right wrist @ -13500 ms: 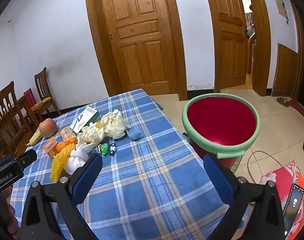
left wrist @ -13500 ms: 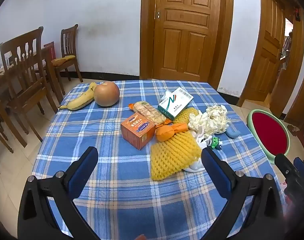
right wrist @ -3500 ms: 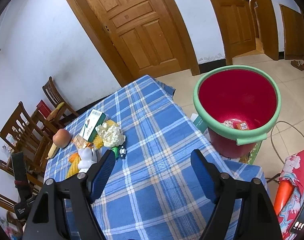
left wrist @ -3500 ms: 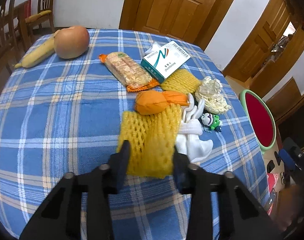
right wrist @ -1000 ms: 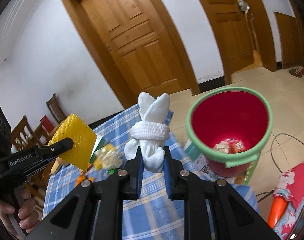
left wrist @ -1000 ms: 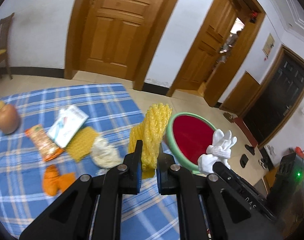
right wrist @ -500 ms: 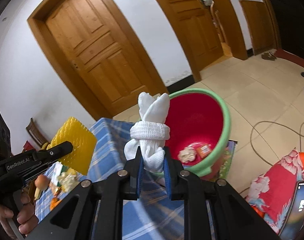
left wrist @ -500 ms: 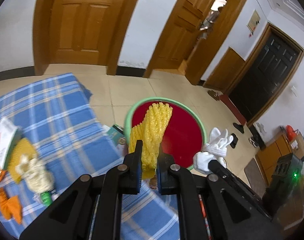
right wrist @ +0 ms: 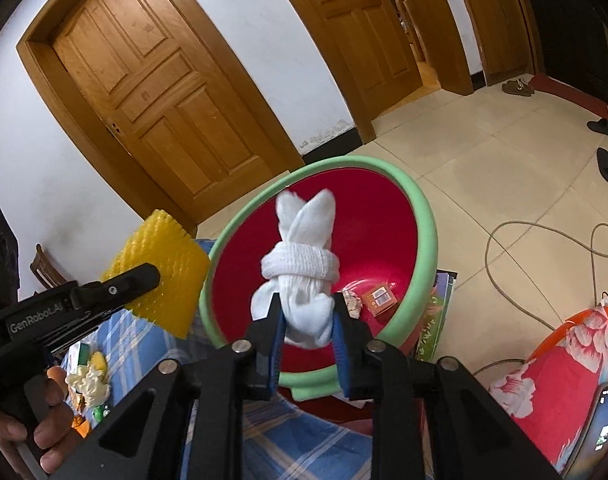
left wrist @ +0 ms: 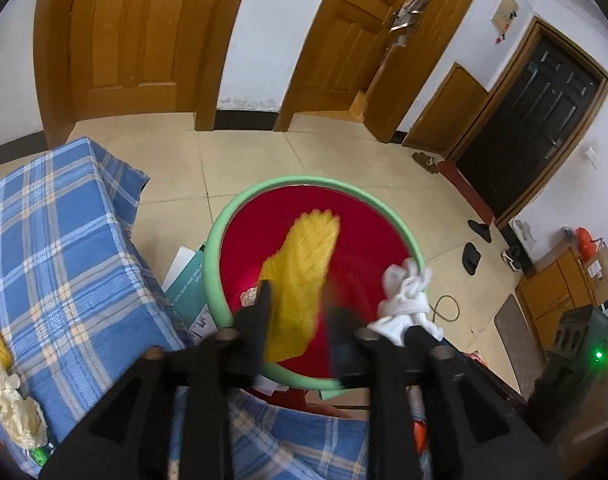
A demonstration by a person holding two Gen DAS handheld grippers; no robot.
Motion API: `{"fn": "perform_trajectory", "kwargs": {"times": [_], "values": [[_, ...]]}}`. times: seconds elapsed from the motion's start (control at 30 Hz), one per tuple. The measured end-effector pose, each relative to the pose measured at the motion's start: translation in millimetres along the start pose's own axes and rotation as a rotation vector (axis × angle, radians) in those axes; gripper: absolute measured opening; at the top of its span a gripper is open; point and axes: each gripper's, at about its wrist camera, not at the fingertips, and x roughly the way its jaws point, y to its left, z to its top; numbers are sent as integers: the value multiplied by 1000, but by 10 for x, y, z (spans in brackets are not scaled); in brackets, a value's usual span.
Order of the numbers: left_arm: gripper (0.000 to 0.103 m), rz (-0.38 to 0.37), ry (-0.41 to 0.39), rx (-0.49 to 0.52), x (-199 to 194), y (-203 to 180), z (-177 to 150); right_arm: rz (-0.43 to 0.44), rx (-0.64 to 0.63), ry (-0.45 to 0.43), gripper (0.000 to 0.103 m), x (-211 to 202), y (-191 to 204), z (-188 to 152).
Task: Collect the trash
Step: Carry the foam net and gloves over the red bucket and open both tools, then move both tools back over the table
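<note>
Now the left gripper [left wrist: 300, 320] has just been opening its jaws over the red plastic bucket with the green rim [left wrist: 214, 248], and the yellow foam fruit net [left wrist: 300, 276] between them shows blurred and loose, so it looks released and on its way down into the bucket. The right gripper [right wrist: 306, 320] has also just been easing open a little; its blue pads are narrowly apart and the knotted white cloth bundle [right wrist: 300, 268] still sits pinched between them, directly above the bucket's mouth. Half a second ago both pieces were clamped tight and nearer the rim. By my reading, two pieces of trash are about to be in, joining the small orange box [right wrist: 378, 298] and a crumpled scrap on the bucket floor.

The table with the blue checked cloth [left wrist: 52, 248] stands just beside the bucket, with a cream crumpled wad [left wrist: 12, 408] left near its edge. Pale floor tiles, wooden doors, a dark door, slippers and a looped cable surround it. A person's hand [right wrist: 36, 428] grips the left tool's handle.
</note>
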Motion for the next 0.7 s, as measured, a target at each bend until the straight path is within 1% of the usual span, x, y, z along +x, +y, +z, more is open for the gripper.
{"fn": "perform_trajectory", "kwargs": {"times": [0.03,0.07,0.23,0.37,0.43,0.6,0.7], "values": [[45,9,-1,-10,19,9,-2,0,2,1,29,9,-17,9],[46,18,-1,-15,32,15,-2,1,5,1,32,18,-33,19],[47,41,6,-22,85,65,31,3,18,-9,34,16,-83,28],[48,55,-3,-37,51,94,21,-2,19,-15,47,-6,-101,34],[48,58,-2,-43,24,96,6,1,21,-17,49,-33,-86,31],[53,78,-14,-39,-77,97,-26,1,27,-27,61,-103,-77,22],[55,89,-26,-44,-169,120,-55,4,24,-31,64,-162,-42,17]]}}
